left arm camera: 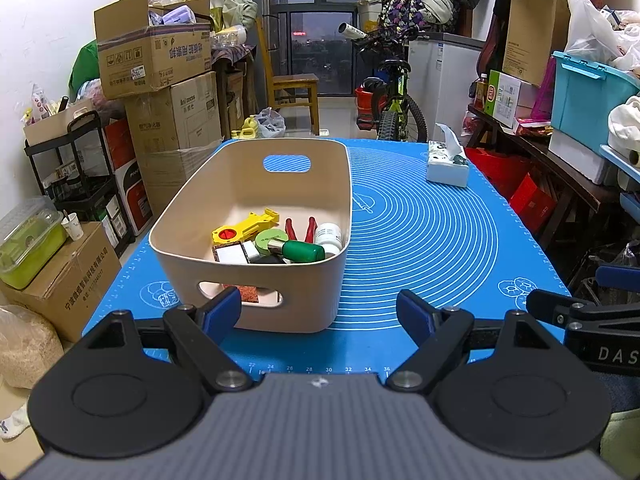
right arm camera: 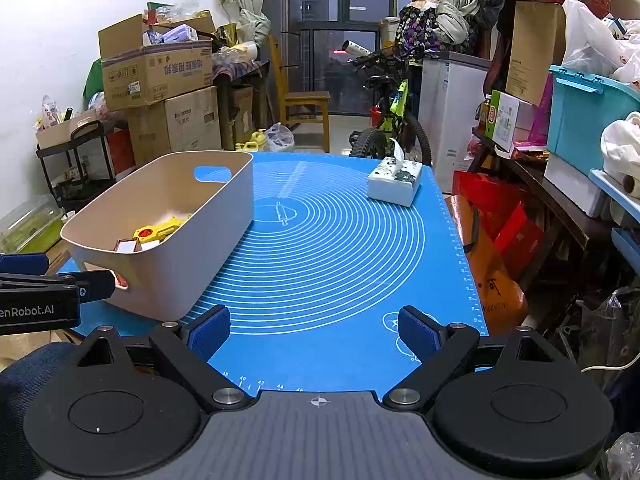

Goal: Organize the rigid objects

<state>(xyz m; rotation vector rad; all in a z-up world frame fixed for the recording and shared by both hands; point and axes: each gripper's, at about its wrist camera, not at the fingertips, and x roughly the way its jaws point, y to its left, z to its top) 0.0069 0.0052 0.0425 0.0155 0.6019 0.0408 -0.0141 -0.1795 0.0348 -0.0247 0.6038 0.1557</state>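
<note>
Both grippers, left [left arm camera: 320, 314] and right [right arm camera: 314, 334], hang released and empty near the surface's [right arm camera: 340, 240] front edge. Small items [left arm camera: 280, 240] lie together in the bin [left arm camera: 320, 184]. Only a tissue box [right arm camera: 394, 184] remains outside, so sorting looks essentially done.

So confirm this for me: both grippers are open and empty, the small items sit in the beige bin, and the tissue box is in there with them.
Not quite. The tissue box is not in the beige bin; the right wrist view shows it standing apart on the blue mat. The rest holds: left gripper and right gripper are open and empty, and the small items lie in the bin.
</note>
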